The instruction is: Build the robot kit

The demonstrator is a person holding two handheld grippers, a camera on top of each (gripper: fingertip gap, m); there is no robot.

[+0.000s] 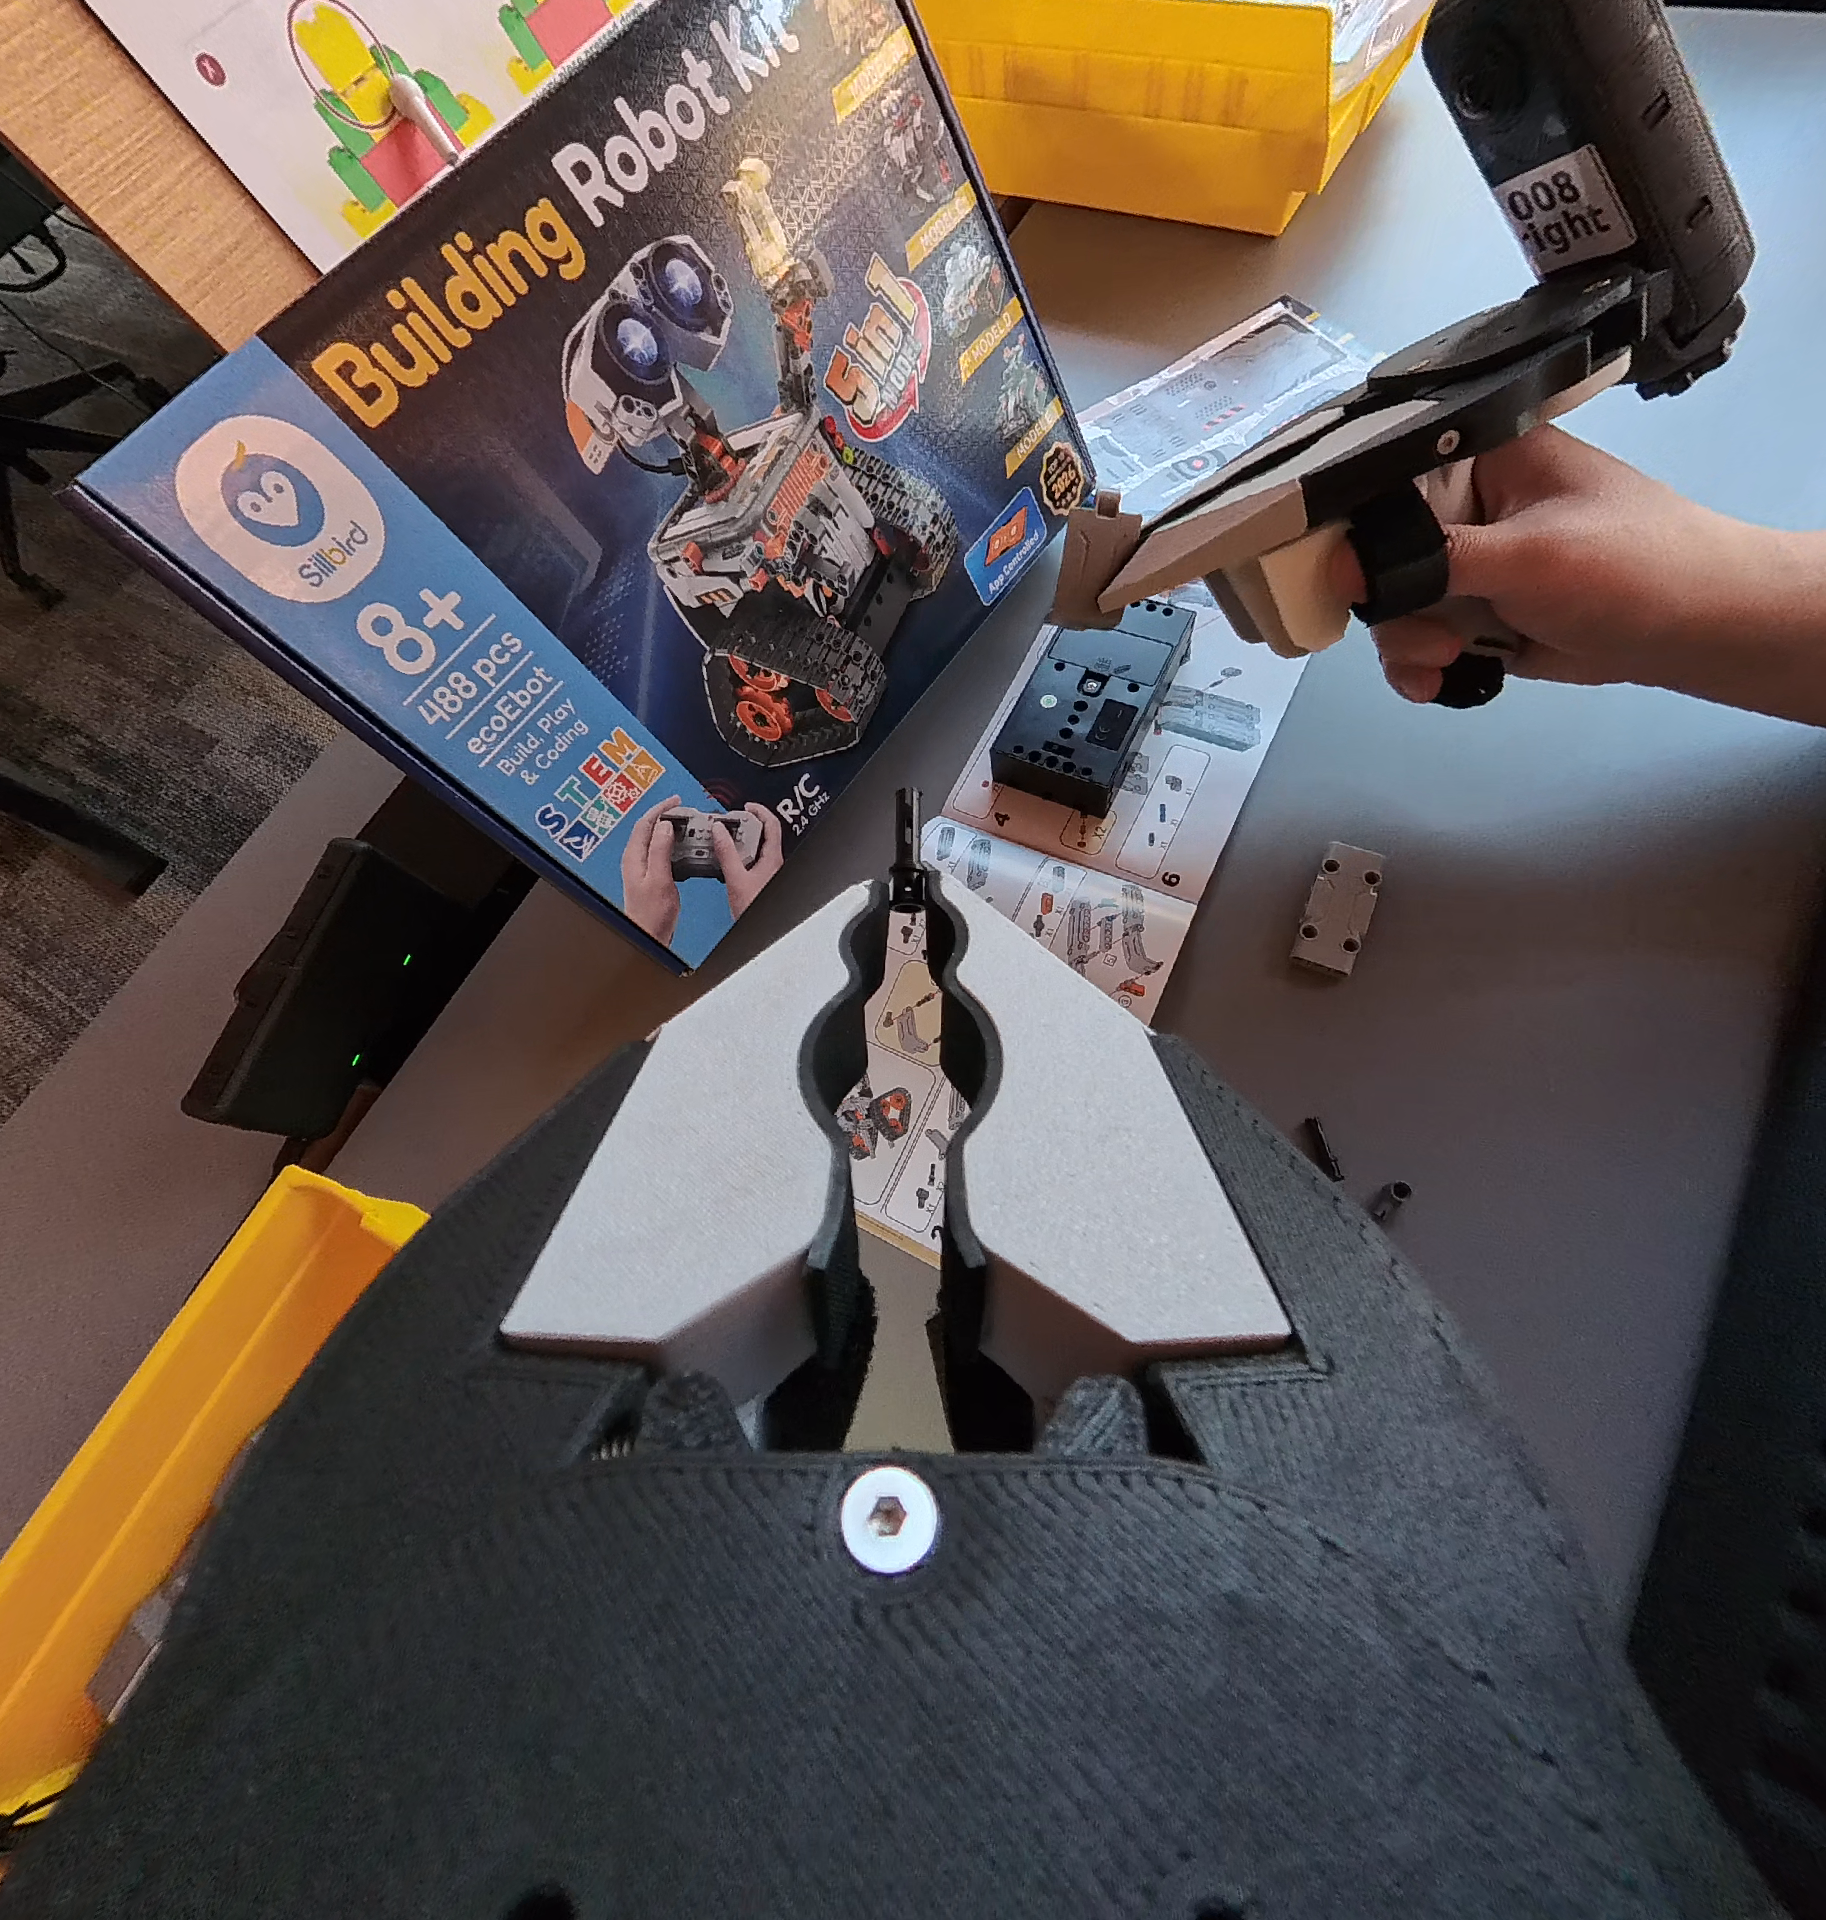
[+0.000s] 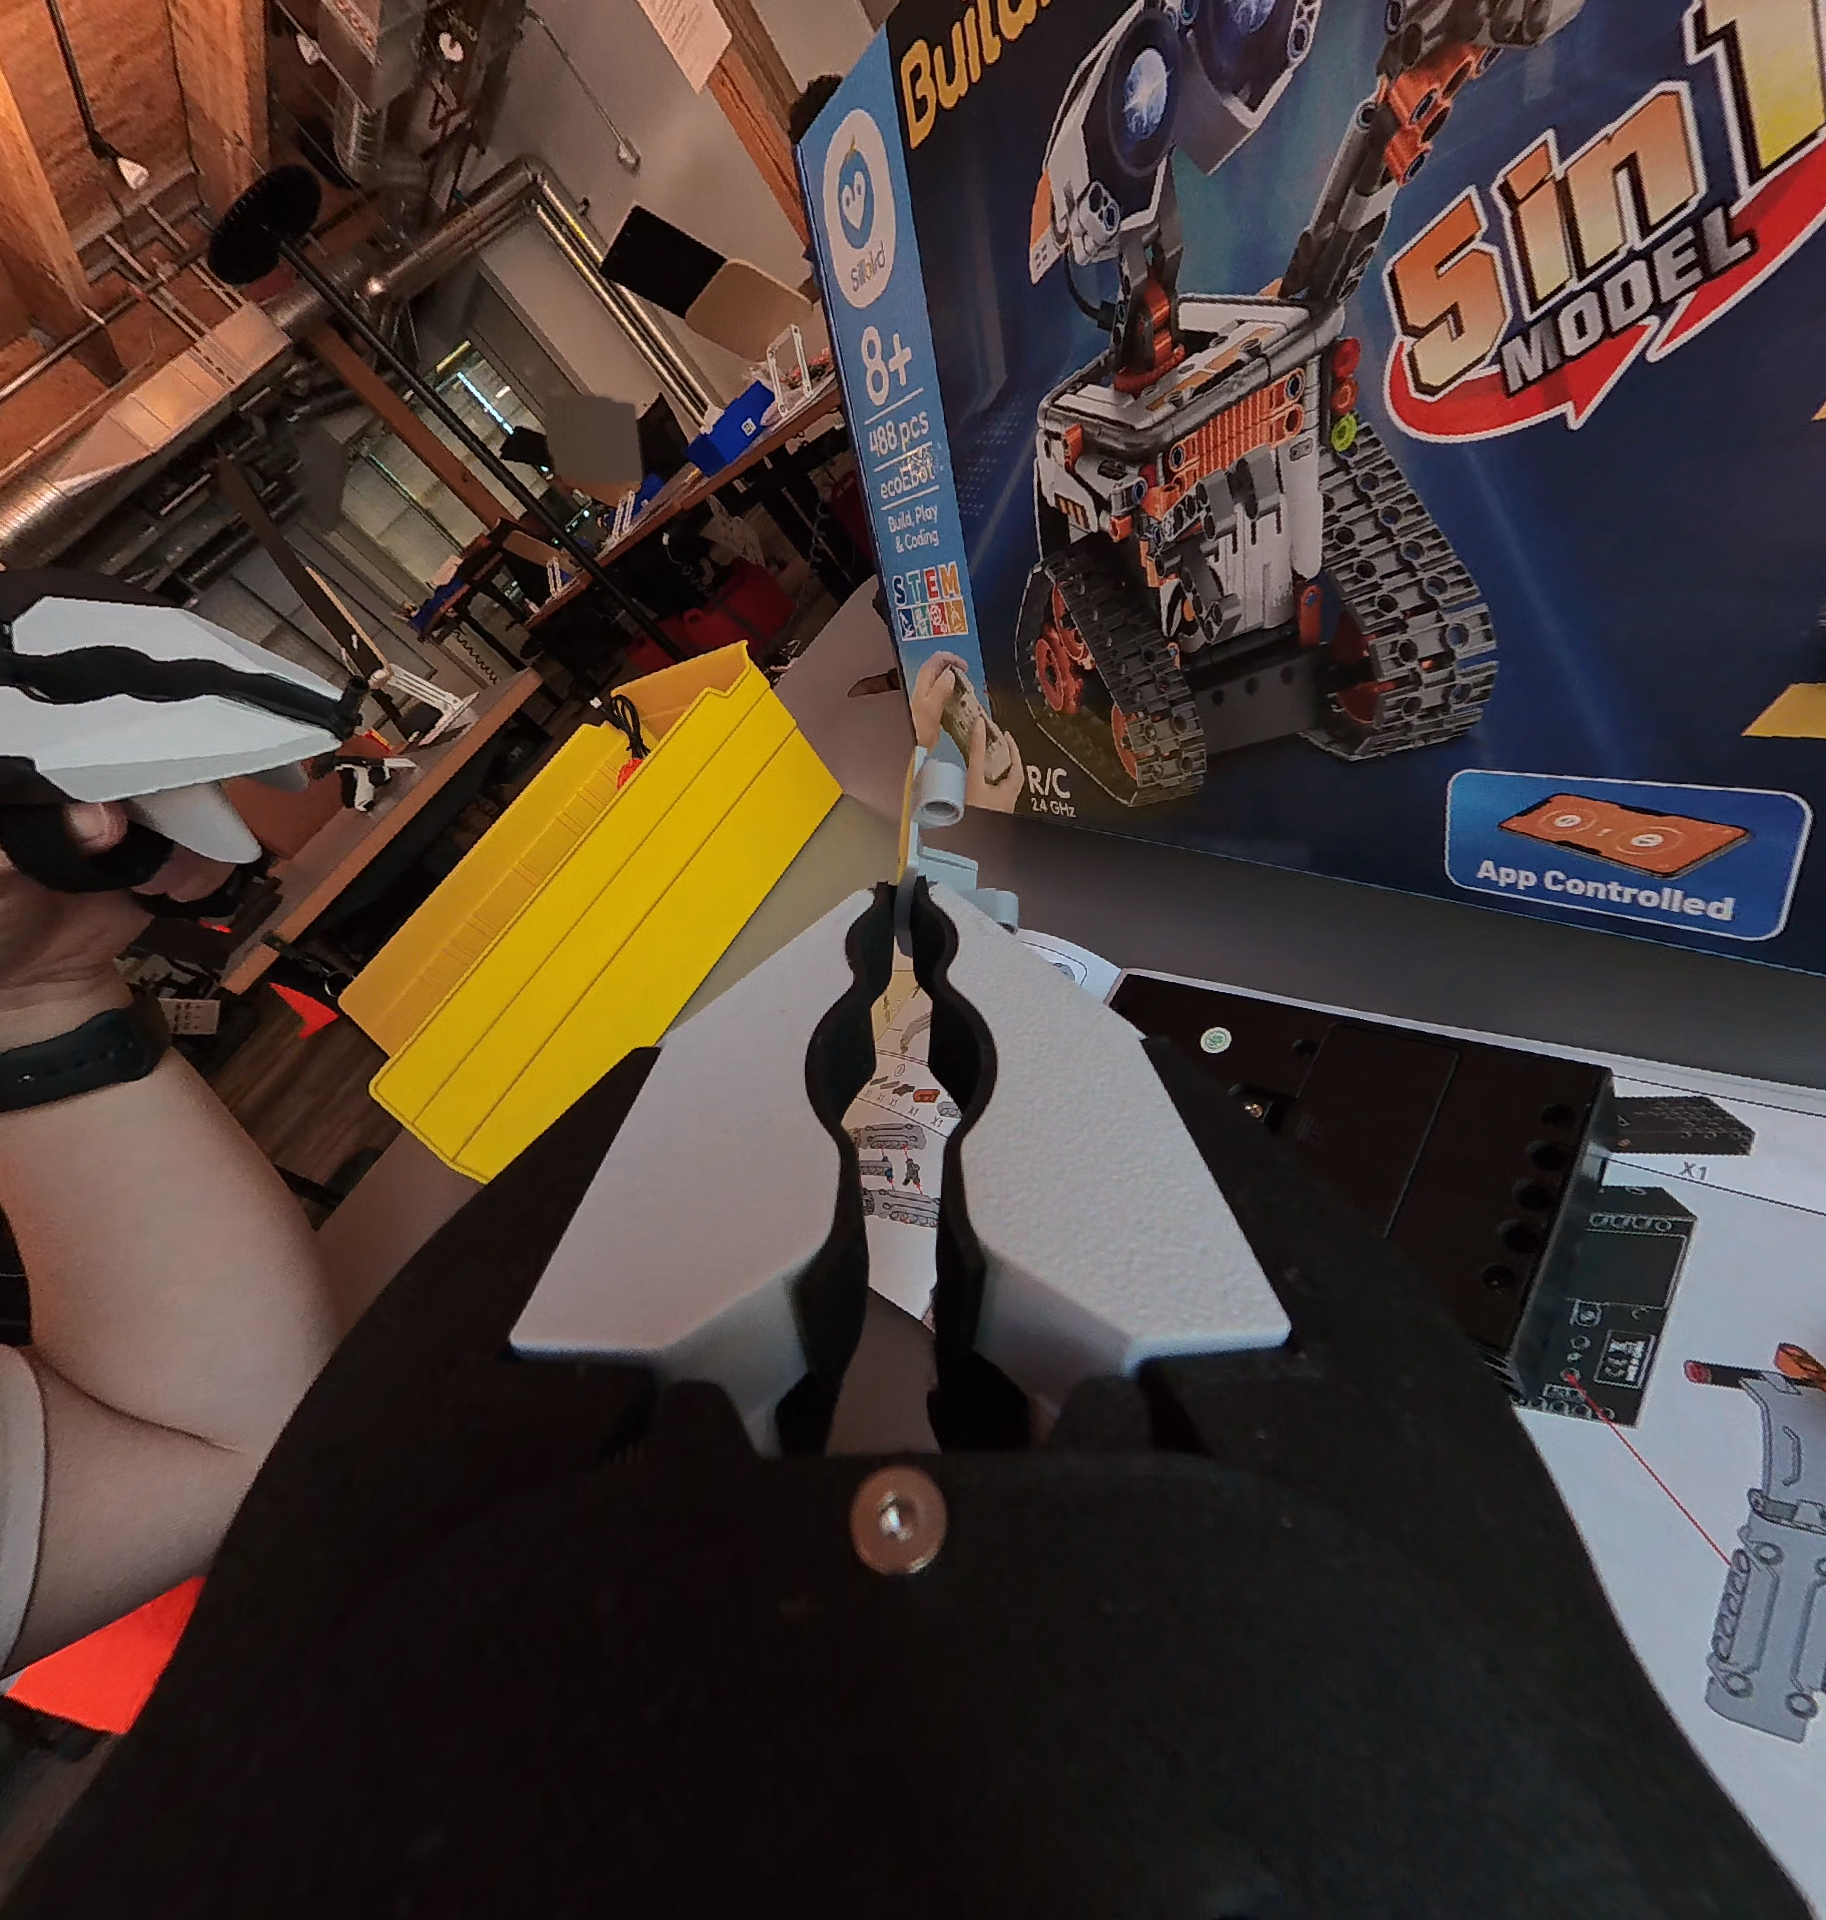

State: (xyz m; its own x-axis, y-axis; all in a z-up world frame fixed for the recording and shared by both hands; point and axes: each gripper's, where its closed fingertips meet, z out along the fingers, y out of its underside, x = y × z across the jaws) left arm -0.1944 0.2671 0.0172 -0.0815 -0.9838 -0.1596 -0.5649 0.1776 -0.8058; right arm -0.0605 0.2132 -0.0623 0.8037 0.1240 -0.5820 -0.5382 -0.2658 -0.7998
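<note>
L gripper (image 1: 907,896) clenched on a small black pin (image 1: 907,831), held above the instruction sheet (image 1: 1080,894). R gripper (image 2: 901,896) clenched on a grey connector piece (image 2: 940,821), w/ a yellow edge beside it, just in front of the kit box (image 2: 1408,468). Black battery block (image 2: 1408,1143) rests on the sheet near R. Yellow bin (image 2: 597,904) off to L side. Grey plate (image 1: 1338,907) lies apart on the table (image 1: 1511,1039).

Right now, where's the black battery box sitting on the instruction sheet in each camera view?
Left wrist view: the black battery box lies right of centre on the instruction sheet, just below the right gripper.
Right wrist view: it fills the right middle, beside the gripper's fingers.
Shared landmark: the blue robot kit box stands behind it in both.
</note>
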